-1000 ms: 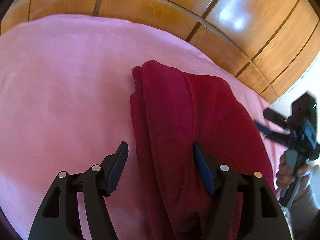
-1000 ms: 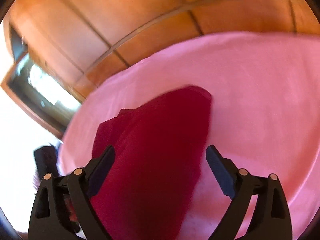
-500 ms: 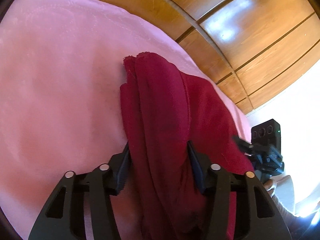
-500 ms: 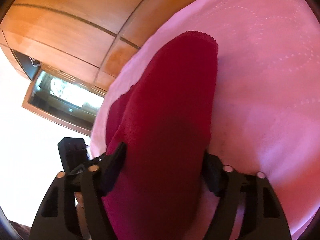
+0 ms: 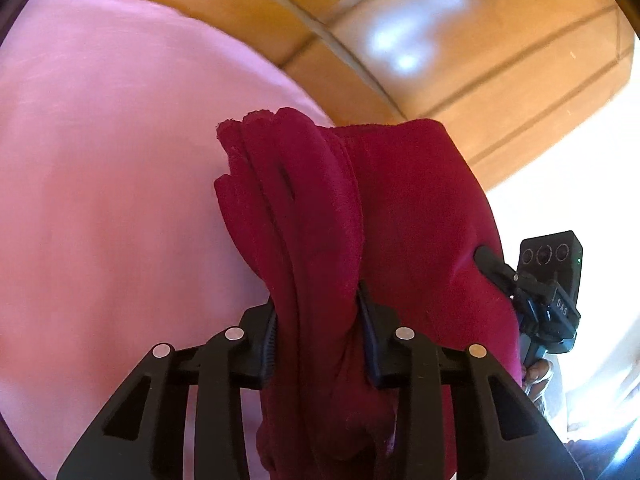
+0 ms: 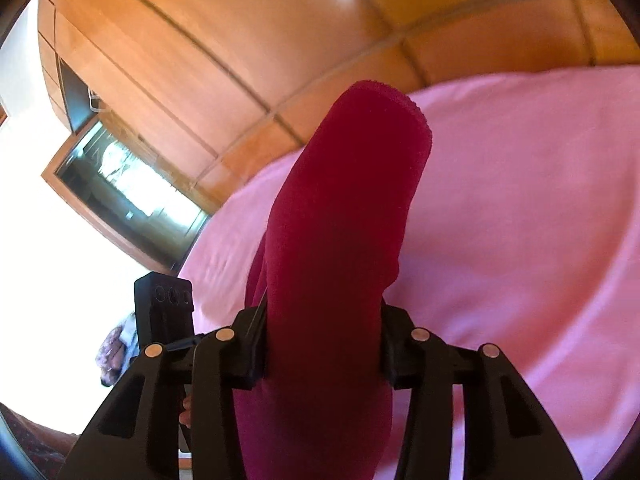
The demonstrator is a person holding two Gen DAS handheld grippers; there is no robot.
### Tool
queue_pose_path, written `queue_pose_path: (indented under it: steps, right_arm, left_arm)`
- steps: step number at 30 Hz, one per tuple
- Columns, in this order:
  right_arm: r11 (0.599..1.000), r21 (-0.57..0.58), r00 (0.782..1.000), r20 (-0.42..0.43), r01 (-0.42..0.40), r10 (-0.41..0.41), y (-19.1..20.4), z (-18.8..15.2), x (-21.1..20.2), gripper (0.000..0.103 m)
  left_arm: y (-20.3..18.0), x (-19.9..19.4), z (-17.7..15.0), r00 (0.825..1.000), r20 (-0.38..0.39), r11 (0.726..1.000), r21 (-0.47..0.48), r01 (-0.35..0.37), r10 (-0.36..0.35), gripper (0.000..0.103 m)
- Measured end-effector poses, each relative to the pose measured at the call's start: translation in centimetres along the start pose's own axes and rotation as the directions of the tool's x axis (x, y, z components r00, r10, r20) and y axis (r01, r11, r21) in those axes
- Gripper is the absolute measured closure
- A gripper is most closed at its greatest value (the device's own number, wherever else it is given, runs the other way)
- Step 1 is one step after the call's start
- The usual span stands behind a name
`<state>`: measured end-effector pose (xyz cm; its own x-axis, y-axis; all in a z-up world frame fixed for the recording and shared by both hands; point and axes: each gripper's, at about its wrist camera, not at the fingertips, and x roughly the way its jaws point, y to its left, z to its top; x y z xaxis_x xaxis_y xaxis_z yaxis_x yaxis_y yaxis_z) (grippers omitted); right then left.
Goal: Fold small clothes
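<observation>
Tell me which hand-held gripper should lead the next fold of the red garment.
Neither clearly, though left seems slightly better: the left hand-held gripper pinches several bunched layers of the red garment, the right hand-held gripper one smooth roll. Both jaws are closing on cloth.

Pink bedsheet point(image 5: 120, 200) covers the supporting surface, filling left of left-wrist frame and right of right-wrist frame. Dark red garment point(image 5: 320, 200) at centre, whether touching it unclear.

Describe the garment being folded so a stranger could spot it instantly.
Find the pink sheet spread before the wooden panelling. On it lies a dark red fleecy garment, bunched between the closing jaws of the left gripper and right gripper. It is the only dark red cloth there.
</observation>
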<state>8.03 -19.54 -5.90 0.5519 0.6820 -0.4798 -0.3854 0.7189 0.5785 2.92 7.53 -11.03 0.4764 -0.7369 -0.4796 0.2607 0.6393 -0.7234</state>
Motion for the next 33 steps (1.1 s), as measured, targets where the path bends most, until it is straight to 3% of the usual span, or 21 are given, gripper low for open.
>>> queue_pose_path:
  steps: [3, 6, 9, 13, 16, 17, 20, 21, 22, 24, 28, 30, 31, 33]
  right_arm:
    - [0.997, 0.008, 0.994, 0.081, 0.072, -0.072, -2.4, 0.8, -5.4, 0.060]
    - [0.989, 0.031, 0.980, 0.132, 0.145, -0.148, -4.9, 1.4, -9.0, 0.060]
    - [0.968, 0.081, 0.952, 0.182, 0.236, -0.247, -8.4, 1.9, -12.0, 0.060]
    - [0.923, 0.195, 0.913, 0.180, 0.331, -0.365, -14.4, 1.4, -13.9, 0.055]
    - [0.854, 0.263, 0.876, 0.056, 0.449, -0.479, -18.7, -0.8, -12.1, 0.050]
    - [0.839, 0.273, 0.866, 0.040, 0.471, -0.499, -19.6, -1.8, -11.5, 0.048]
    - [0.842, 0.340, 0.876, 0.091, 0.419, -0.473, -20.2, -3.0, -11.9, 0.036]
    - [0.835, 0.346, 0.868, 0.096, 0.429, -0.486, -19.9, -3.0, -12.0, 0.029]
    - [0.827, 0.341, 0.858, 0.098, 0.447, -0.504, -19.6, -3.0, -12.4, 0.028]
    - [0.810, 0.318, 0.831, 0.103, 0.493, -0.546, -18.1, -2.8, -12.7, 0.028]
    - [0.779, 0.204, 0.765, 0.159, 0.593, -0.624, -12.9, -3.1, -13.9, 0.035]
    - [0.768, 0.164, 0.748, 0.174, 0.620, -0.641, -11.9, -4.0, -15.2, 0.038]
    - [0.762, 0.141, 0.740, 0.181, 0.632, -0.647, -11.0, -4.7, -15.7, 0.041]
    - [0.766, 0.113, 0.745, 0.179, 0.633, -0.643, -10.2, -6.0, -15.9, 0.046]
  left_arm:
    - [-4.4, 4.3, 1.3, 0.997, -0.050, 0.996, 0.064, 0.065, -0.062, 0.070]
    - [-9.2, 9.3, 2.6, 0.992, -0.106, 0.984, 0.154, 0.084, -0.068, 0.070]
    - [-13.0, 14.5, 4.1, 0.986, -0.158, 0.974, 0.213, 0.081, -0.047, 0.070]
    - [-17.5, 22.2, 4.0, 0.966, -0.255, 0.941, 0.335, 0.042, 0.048, 0.070]
    - [-17.4, 26.6, 1.4, 0.933, -0.301, 0.898, 0.437, -0.047, 0.195, 0.068]
    - [-17.2, 26.6, 0.9, 0.938, -0.289, 0.894, 0.446, -0.044, 0.191, 0.067]
    - [-16.9, 26.1, 0.8, 0.945, -0.270, 0.907, 0.417, -0.059, 0.185, 0.063]
    - [-16.9, 25.9, 0.9, 0.945, -0.264, 0.905, 0.419, -0.067, 0.192, 0.063]
    - [-17.4, 25.4, 0.9, 0.946, -0.250, 0.898, 0.433, -0.083, 0.208, 0.063]
    - [-18.5, 24.6, 0.4, 0.945, -0.209, 0.872, 0.473, -0.127, 0.251, 0.063]
    - [-19.4, 22.1, -0.2, 0.952, -0.128, 0.851, 0.493, -0.182, 0.278, 0.063]
    - [-19.9, 21.0, -0.7, 0.956, -0.108, 0.856, 0.482, -0.189, 0.272, 0.060]
    - [-20.1, 20.1, -0.9, 0.960, -0.095, 0.862, 0.470, -0.189, 0.263, 0.052]
    - [-20.7, 19.1, -1.2, 0.966, -0.062, 0.865, 0.461, -0.196, 0.252, 0.050]
